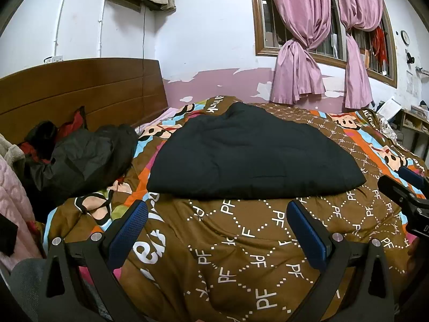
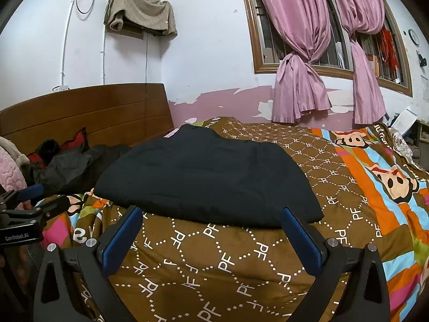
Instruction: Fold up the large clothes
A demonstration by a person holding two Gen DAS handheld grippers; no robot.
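Both jaws wide and empty: left hand-held gripper [image 1: 217, 230] and right hand-held gripper [image 2: 211, 238] hover over the bedspread [image 1: 241, 255]. Just ahead lies the black padded garment [image 1: 249, 155], seemingly folded already; next likely regrasping its near edge. Farther left, a dark jacket heap [image 1: 80, 155] crowds the headboard [image 1: 80, 88].

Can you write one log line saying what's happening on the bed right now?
black garment: folded flat on blanket | left tongs: open, empty | right tongs: open, empty | dark clothes pile: untouched by headboard
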